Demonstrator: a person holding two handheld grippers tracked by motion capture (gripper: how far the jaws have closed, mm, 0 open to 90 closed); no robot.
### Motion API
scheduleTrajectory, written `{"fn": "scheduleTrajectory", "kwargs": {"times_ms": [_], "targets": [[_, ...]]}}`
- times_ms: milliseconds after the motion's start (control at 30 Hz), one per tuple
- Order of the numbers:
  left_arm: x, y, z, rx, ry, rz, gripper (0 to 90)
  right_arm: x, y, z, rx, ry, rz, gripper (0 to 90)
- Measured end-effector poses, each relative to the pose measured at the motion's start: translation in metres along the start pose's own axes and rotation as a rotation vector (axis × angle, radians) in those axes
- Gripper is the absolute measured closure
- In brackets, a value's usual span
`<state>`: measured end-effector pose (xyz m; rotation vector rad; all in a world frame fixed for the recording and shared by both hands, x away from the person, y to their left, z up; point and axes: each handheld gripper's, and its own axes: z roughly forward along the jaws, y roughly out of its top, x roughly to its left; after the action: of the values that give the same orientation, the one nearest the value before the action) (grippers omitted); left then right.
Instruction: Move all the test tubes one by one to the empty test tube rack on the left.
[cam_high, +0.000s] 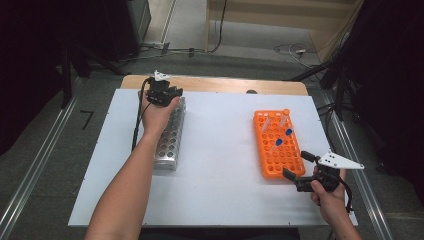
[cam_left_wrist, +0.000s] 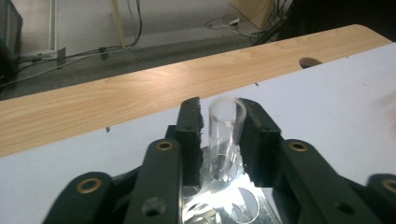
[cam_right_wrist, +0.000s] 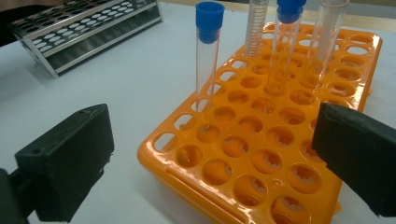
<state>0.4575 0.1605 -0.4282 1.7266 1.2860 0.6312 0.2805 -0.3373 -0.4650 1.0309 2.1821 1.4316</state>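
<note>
A clear uncapped tube (cam_left_wrist: 226, 135) stands in a hole at the far end of the metal rack (cam_high: 170, 140), seen close up in the left gripper view (cam_left_wrist: 224, 200). My left gripper (cam_left_wrist: 219, 112) straddles that tube, with a thin gap showing at the left pad, so it stands open around it. In the high view the left gripper (cam_high: 164, 94) sits over the rack's far end. The orange rack (cam_high: 277, 150) holds two blue-capped tubes (cam_right_wrist: 208, 51) and two uncapped ones (cam_right_wrist: 256, 28). My right gripper (cam_high: 296, 164) is wide open at the orange rack's near edge (cam_right_wrist: 261, 154), with nothing between its fingers.
A white sheet (cam_high: 220, 175) covers most of the wooden table (cam_left_wrist: 140, 93), and bare wood runs along the far edge. A cable hole (cam_left_wrist: 309, 61) lies in that wood. Floor cables and dark stands surround the table.
</note>
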Motion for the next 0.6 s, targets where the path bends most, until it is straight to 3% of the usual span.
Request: {"fn": "scheduleTrajectory", "kwargs": {"times_ms": [33,133,267,300,333,367,600], "targets": [[0.001,0.0,-0.001,0.002,-0.003,-0.012,64.5,0.0,0.0,0.0,0.0,0.0,0.0,0.0],[0.002,0.001,-0.004,-0.002,-0.019,-0.041,51.3,-0.001,0.0,0.0,-0.004,-0.002,0.003,0.0],[-0.002,0.003,-0.011,-0.013,-0.066,-0.025,41.9,-0.001,0.0,0.0,-0.005,-0.002,0.006,0.0],[-0.005,0.004,-0.013,-0.015,-0.075,-0.02,29.2,-0.002,0.0,0.0,-0.003,-0.005,0.008,0.0],[-0.006,0.005,-0.014,-0.019,-0.084,-0.021,29.2,-0.002,0.0,0.0,-0.003,-0.005,0.008,0.0],[-0.009,0.005,-0.017,-0.024,-0.098,-0.02,21.5,-0.003,0.0,0.0,-0.004,-0.005,0.011,0.0],[-0.02,0.002,-0.037,-0.058,-0.175,-0.034,4.3,-0.005,0.002,0.001,0.0,-0.005,0.01,0.0]]}}
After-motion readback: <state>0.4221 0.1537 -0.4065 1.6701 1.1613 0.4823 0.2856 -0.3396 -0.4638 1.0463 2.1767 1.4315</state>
